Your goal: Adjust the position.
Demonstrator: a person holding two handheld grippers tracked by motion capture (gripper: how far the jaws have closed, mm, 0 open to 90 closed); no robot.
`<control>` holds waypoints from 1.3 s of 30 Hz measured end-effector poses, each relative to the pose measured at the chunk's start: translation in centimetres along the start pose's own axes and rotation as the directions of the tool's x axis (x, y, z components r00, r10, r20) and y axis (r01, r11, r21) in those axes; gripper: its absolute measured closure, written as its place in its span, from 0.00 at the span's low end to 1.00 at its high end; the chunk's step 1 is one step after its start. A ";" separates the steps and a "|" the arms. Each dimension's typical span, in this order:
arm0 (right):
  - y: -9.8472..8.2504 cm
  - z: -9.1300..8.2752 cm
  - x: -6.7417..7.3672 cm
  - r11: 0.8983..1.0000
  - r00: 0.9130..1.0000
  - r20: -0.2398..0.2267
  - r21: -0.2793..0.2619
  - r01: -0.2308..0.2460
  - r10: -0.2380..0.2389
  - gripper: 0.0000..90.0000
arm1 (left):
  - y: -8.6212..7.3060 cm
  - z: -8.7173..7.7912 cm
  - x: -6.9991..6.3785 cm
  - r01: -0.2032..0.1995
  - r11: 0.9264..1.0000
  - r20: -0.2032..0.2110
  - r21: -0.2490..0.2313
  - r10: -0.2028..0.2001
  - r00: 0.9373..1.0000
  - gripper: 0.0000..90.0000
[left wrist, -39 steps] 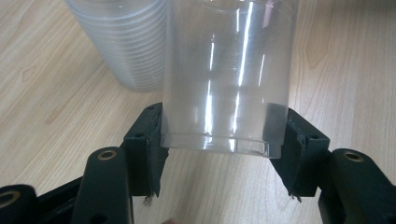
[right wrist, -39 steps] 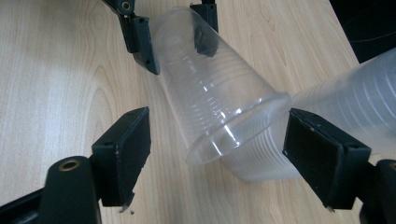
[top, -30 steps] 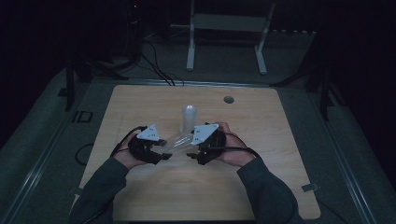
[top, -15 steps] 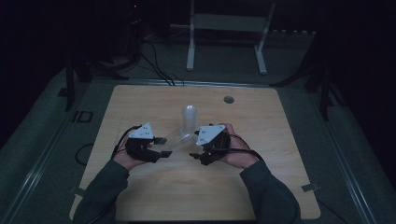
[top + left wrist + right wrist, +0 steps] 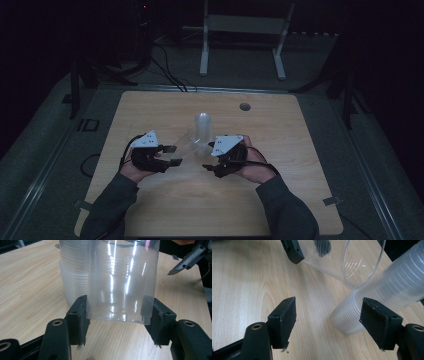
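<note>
Seen from the high view, we are working at a light wooden table [image 5: 150, 210], holding a two-jaw gripper in each hand near the middle of its near half. Our left gripper [image 5: 170, 155] is clamping a single clear plastic cup [image 5: 187, 145], which is lying tilted with its mouth pointing right and away, toward the stack of clear plastic cups [image 5: 203, 126] standing upright just beyond both grippers. In the left gripper view, we are seeing the pads [image 5: 79, 315] of the left gripper [image 5: 117, 315] pressing on opposite sides of the clear plastic cup [image 5: 122, 280] close to its base, with the stack of clear plastic cups [image 5: 72, 272] just behind it on the left. Our right gripper [image 5: 210, 155] is hovering just right of the held cup, its jaws standing apart with nothing between them, and they have just been closing somewhat. In the right gripper view, we are looking past the right gripper [image 5: 328, 325] at bare wood, with the mouth of the clear plastic cup [image 5: 362, 262] up ahead and the stack of clear plastic cups [image 5: 392, 292] leaning across the right side, just behind the right-hand pad [image 5: 377, 320] without being gripped.
</note>
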State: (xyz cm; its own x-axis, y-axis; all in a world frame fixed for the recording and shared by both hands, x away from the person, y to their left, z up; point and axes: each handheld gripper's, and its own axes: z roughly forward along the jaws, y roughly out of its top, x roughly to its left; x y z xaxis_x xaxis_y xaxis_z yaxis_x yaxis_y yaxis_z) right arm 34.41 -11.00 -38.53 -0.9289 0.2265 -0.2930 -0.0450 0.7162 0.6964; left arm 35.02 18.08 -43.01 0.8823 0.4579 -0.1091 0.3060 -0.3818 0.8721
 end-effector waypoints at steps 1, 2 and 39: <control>-0.1 0.0 0.0 1.000 1.000 0.001 -0.005 -0.007 0.007 0.32 | 0.0 0.0 0.0 -0.001 1.000 0.001 -0.001 0.001 1.000 0.46; -0.2 0.0 -0.1 1.000 1.000 0.006 -0.012 -0.012 0.012 0.32 | -0.1 0.0 0.0 0.001 1.000 0.001 -0.004 -0.001 1.000 0.46; -1.0 2.2 0.6 0.937 0.963 -0.031 -0.227 -0.266 0.266 0.32 | -0.2 -0.8 -0.2 0.030 0.989 -0.032 -0.147 -0.035 0.999 0.46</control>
State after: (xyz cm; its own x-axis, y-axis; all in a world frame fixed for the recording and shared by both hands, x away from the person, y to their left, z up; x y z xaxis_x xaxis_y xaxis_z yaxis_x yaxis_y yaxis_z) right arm 34.68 -10.10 -40.84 -0.9183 0.3885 -0.0764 0.1218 0.4608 0.8791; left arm 34.51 18.73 -42.81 0.8590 0.4967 -0.1243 0.2766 -0.2459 0.9290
